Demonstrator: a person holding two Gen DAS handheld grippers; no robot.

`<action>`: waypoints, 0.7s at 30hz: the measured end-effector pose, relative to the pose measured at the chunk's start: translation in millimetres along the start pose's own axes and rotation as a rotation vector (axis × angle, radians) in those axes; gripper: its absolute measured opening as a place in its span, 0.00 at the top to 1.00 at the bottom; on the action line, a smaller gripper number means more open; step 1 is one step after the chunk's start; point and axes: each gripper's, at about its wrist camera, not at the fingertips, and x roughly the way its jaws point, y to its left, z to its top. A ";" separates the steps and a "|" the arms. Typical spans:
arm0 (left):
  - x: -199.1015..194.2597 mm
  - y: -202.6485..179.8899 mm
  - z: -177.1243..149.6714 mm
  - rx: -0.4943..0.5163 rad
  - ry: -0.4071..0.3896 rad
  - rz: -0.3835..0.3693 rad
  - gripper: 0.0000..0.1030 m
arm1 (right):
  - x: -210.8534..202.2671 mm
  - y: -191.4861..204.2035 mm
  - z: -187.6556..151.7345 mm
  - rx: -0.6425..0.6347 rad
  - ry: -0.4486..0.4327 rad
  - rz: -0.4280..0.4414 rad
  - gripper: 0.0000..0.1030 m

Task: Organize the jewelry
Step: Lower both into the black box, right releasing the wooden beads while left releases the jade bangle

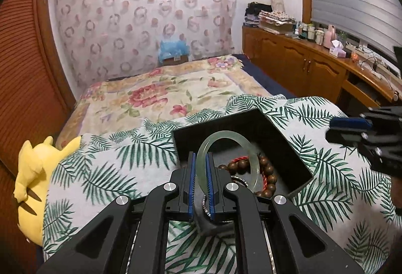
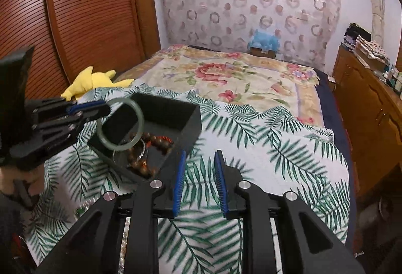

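Carrying over leaf-print cover [image 2: 263, 148]: black box [image 1: 284, 148] holds wooden bead bracelet [image 1: 268, 173]. Left gripper [image 1: 200, 182] clamps jade bangle [image 1: 227, 161] rim above box interior. Lower gently, release low; jade likely brittle. Right gripper [image 2: 199, 183] parted, empty, beside box.

The left gripper's [image 1: 201, 161] pads cover the near stretch of the bangle [image 1: 227, 141]. The bangle and the box's [image 1: 241, 123] near wall hide part of the wooden beads [image 1: 266, 168] and a silvery piece [image 1: 238, 179] too small to identify. At the right edge, the right gripper [image 1: 351, 123] is blurred and cut off. The far bottles [image 1: 314, 31] are indistinct.
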 end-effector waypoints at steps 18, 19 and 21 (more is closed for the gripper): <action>-35.7 -4.1 -10.9 -0.025 -0.044 -0.035 0.67 | -18.3 20.6 -49.1 -0.013 -0.009 0.050 0.75; -42.5 -4.9 -16.4 -0.024 -0.050 -0.039 0.67 | -18.5 24.3 -51.6 -0.014 -0.007 0.057 0.75; -50.9 -5.9 -25.6 -0.020 -0.051 -0.047 0.66 | -19.6 31.9 -58.5 -0.023 -0.001 0.071 0.75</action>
